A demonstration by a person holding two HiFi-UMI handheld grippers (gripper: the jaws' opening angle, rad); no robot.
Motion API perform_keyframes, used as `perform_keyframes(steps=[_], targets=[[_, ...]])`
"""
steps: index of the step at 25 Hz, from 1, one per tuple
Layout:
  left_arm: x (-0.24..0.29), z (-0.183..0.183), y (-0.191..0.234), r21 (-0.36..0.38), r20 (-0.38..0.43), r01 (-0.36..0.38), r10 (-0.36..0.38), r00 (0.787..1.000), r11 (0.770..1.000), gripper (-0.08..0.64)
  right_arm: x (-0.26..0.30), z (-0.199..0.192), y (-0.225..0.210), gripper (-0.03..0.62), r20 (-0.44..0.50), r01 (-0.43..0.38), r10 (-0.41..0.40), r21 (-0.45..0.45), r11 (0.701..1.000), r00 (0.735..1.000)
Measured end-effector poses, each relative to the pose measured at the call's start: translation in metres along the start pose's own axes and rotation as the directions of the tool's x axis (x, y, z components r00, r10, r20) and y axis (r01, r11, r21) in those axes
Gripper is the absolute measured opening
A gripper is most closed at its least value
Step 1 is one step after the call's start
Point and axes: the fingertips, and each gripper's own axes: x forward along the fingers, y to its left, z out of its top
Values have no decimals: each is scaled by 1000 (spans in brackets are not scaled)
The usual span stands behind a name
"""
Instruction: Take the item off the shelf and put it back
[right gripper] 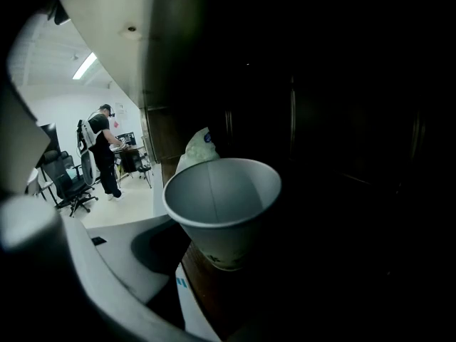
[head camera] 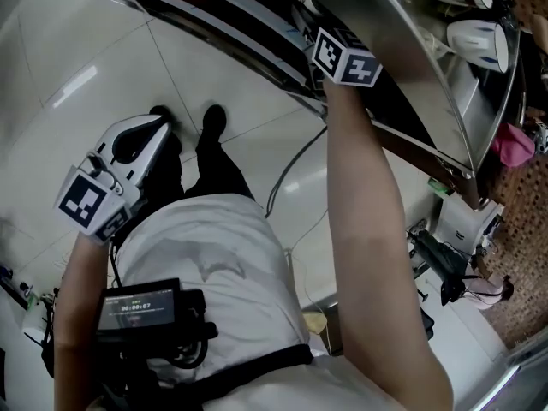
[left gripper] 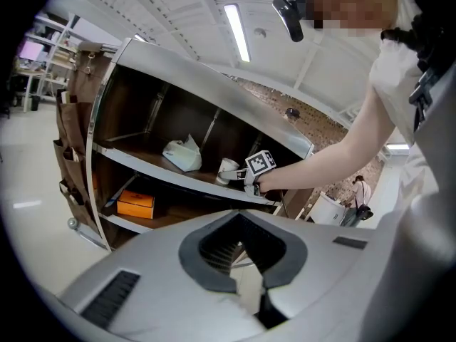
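Observation:
A white paper cup [right gripper: 221, 205] stands upright on the dark wooden shelf [right gripper: 214, 291], just in front of my right gripper [left gripper: 237, 180]. The gripper's pale left jaw lies beside the cup with a gap to it, and the right jaw is lost in the dark, so the gripper reads as open. From the left gripper view the cup [left gripper: 228, 169] sits on the middle shelf, with the right gripper's marker cube [left gripper: 261, 164] beside it. My left gripper [left gripper: 251, 298] is shut and empty, held low by the person's waist [head camera: 141, 139].
A crumpled white bag [left gripper: 183, 154] lies on the same shelf left of the cup. An orange box [left gripper: 135, 204] sits on the shelf below. The cabinet's curved metal edge [left gripper: 171, 173] frames the shelves. A person [right gripper: 100, 152] stands at a desk far off, beside an office chair [right gripper: 64, 184].

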Motion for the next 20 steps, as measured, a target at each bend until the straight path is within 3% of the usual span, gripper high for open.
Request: perform_keyframes(steps=[8, 12, 20], targets=[[-14, 13, -7, -18, -14, -22, 22, 1000, 1000, 6, -10, 11, 19, 298, 54, -17, 17, -11, 1000, 998], [-23, 18, 4, 18, 9, -46, 46, 999, 999, 6, -13, 14, 32, 298, 50, -35, 35, -16, 999, 998], [-42, 38, 14, 35, 31, -55, 54, 998, 998, 6, -30, 4, 100, 298, 16, -134, 135, -37, 990, 991]])
